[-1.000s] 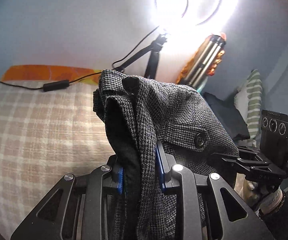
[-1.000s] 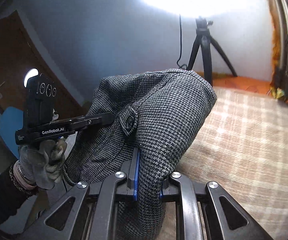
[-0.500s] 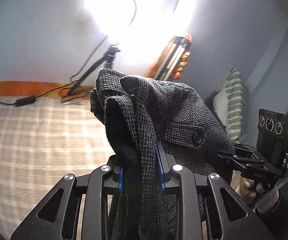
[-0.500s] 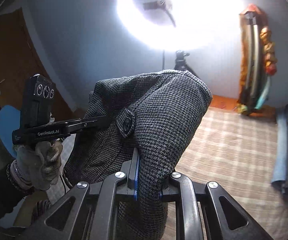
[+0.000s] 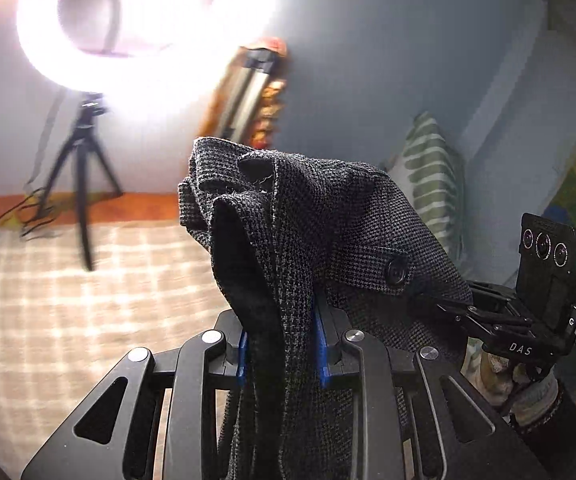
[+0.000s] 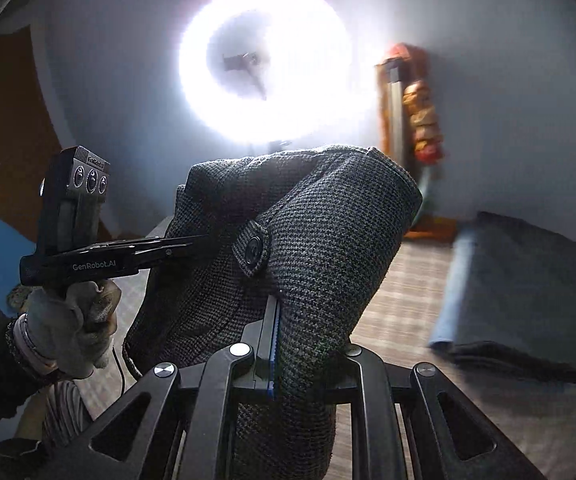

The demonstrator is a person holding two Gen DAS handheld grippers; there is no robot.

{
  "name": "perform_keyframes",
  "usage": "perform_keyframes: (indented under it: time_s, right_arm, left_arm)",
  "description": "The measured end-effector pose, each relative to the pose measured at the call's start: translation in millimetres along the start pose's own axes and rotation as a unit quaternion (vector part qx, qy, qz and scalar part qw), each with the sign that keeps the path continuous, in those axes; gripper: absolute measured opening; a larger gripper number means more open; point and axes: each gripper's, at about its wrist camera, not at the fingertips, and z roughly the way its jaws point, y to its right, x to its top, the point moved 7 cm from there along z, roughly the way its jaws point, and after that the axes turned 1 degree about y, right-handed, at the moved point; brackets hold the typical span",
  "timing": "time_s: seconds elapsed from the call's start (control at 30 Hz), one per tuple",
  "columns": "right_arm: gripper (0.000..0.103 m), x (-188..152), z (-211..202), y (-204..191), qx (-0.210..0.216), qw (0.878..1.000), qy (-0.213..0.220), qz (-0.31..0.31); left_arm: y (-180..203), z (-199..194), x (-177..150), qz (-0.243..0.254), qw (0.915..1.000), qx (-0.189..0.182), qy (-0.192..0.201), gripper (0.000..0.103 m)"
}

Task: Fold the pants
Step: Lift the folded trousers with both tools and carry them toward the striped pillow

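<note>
Your left gripper and right gripper are each clamped on the grey pants, held up above the checked bed, waistband stretched between them, legs hanging below.

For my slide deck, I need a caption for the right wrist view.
Right claw and left claw hold gray pants up before a ring light.

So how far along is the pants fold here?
Early. Done: the grey tweed pants are picked up, clear of the checked bedspread. In hand: left claw and right claw each pinch the fabric by the buttoned part. Left: laying them flat and every fold; no crease is visible yet.
</note>
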Motion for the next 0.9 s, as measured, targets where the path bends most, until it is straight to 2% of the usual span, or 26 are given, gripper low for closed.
perform_keyframes:
  time_s: [0.43, 0.7, 0.9]
  right_arm:
    - [0.012, 17, -73, 112, -0.079, 0.997, 0.019, 0.008]
    - [0.012, 41, -92, 173, -0.119, 0.992, 0.029, -0.001]
    - [0.012, 55, -93, 213, -0.137, 0.990, 0.034, -0.009]
  left_arm:
    - [99, 98, 40, 0.035, 0.9983, -0.047, 0.001, 0.023]
    - [129, 146, 73, 0.040, 0.9975, -0.056, 0.010, 0.023]
    - [141, 186, 99, 0.051, 0.9978, -0.042, 0.009, 0.023]
